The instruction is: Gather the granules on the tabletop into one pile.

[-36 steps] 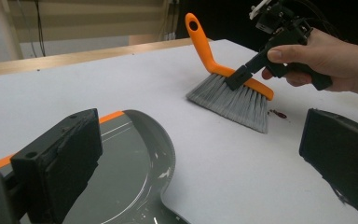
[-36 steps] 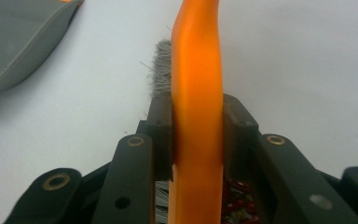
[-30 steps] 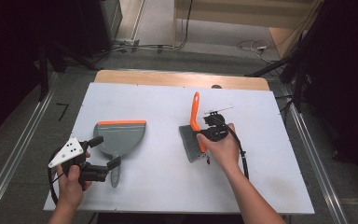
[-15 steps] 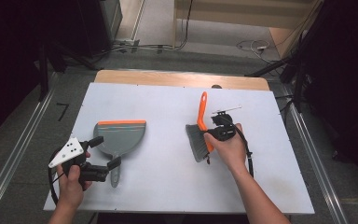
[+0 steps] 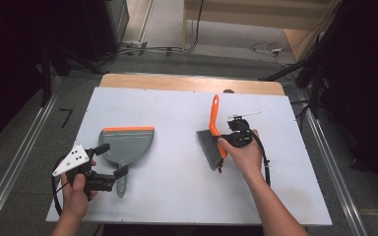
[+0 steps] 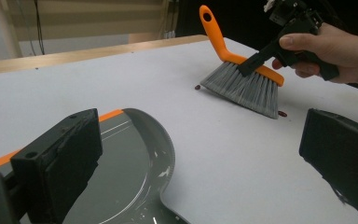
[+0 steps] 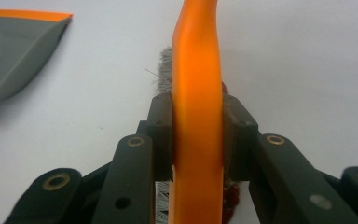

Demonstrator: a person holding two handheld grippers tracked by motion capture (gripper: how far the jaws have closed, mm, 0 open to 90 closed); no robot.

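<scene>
The left tongs [image 5: 109,158] are held low at the near left of the white surface [image 5: 177,206] by the left hand [image 5: 76,189], which is wrapped around the grip with the forearm entering from the bottom edge. Their two black jaws are spread wide apart and pointed level across the surface, nothing being pressed between them; the grey three-cornered plate is carried on top. The right tongs [image 5: 222,140] are gripped by the right hand [image 5: 243,152], the forearm being stretched forward from the lower right and the cable looped beside the wrist. Their jaws are clamped tight on the orange plastic back of the grey-bristled hand brush [image 7: 196,102], one pad being pressed against each side.
</scene>
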